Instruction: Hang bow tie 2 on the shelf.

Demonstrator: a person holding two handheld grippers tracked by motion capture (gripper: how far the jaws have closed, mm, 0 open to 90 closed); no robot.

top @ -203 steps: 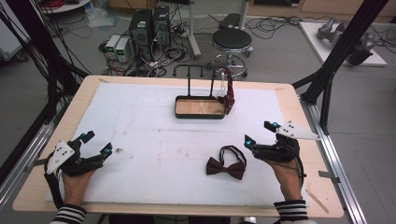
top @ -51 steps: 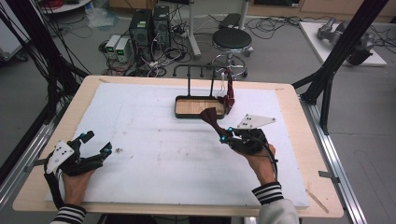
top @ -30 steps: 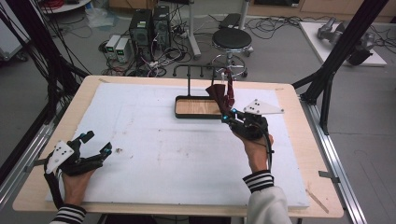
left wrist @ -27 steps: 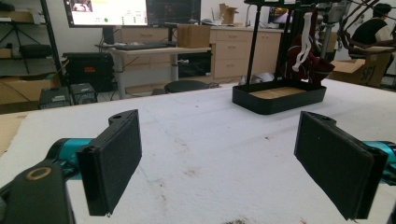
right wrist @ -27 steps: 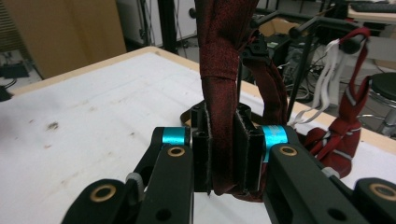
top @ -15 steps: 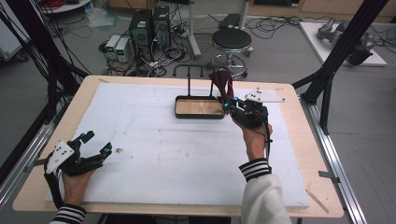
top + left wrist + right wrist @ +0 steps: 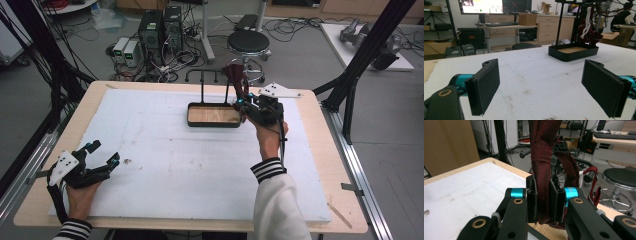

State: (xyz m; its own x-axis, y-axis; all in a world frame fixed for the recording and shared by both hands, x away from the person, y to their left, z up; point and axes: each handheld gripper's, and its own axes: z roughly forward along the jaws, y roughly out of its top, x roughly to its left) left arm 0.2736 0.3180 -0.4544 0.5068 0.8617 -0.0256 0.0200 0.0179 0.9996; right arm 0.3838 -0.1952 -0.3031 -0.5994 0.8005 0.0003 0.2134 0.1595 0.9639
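My right gripper is shut on a dark red bow tie, whose cloth is pinched flat between the pads and stands up from them. It hovers at the right end of a black stand with a wooden tray at the far middle of the table. A second red tie hangs from the stand's rail. Near the front left corner my left gripper rests open on the white mat, nothing between its pads.
A white mat covers most of the wooden table. Beyond the far edge stand a black stool and computer boxes on the floor. Black frame posts rise at both sides of the table.
My right gripper has carried the bow tie away from me and upward, from beside the tray to the top of the stand's right post. The left gripper has stayed put.
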